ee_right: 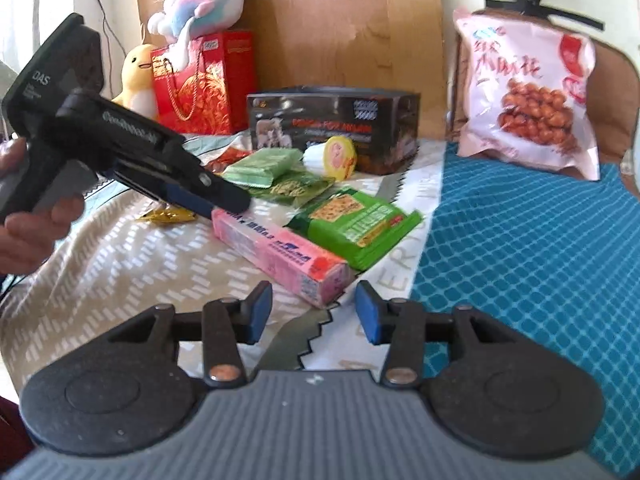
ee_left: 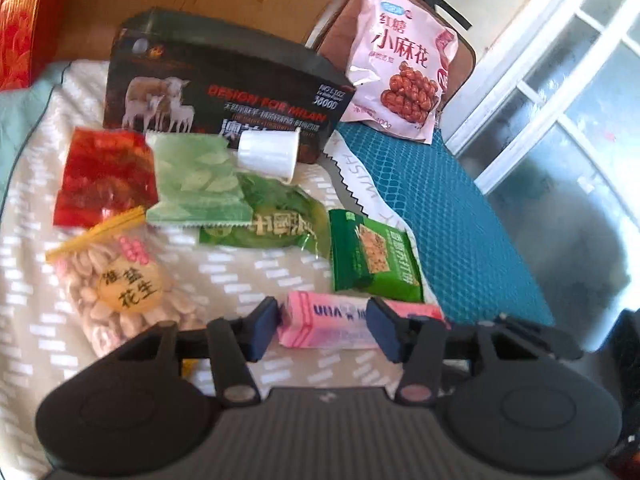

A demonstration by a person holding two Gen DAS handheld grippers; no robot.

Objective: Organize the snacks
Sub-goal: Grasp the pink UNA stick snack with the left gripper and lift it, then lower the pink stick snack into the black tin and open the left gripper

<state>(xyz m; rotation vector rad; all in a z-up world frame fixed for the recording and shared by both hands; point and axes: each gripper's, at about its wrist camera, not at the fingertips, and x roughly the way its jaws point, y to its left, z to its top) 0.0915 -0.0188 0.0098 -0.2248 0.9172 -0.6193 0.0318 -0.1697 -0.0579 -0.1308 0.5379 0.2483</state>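
A long pink snack box (ee_left: 340, 322) lies on the patterned cloth. My left gripper (ee_left: 324, 328) is open, its pads on either side of the box's left end; it also shows in the right wrist view (ee_right: 230, 200) at the box's far end. My right gripper (ee_right: 312, 312) is open and empty, just in front of the near end of the pink box (ee_right: 280, 254). A green cracker pack (ee_left: 374, 258) (ee_right: 356, 226) lies beside the box. A peanut bag (ee_left: 120, 284), red packet (ee_left: 104, 176), pale green packet (ee_left: 196, 184) and dark green packet (ee_left: 272, 220) lie further left.
A dark box with sheep pictures (ee_left: 224, 88) (ee_right: 332, 128) stands behind the snacks, a white cup (ee_left: 268, 152) in front of it. A large pink bag (ee_left: 400, 64) (ee_right: 528, 96) leans at the back on a teal mat (ee_left: 440, 220). A red gift bag (ee_right: 204, 80) and plush toys (ee_right: 200, 4) stand far left.
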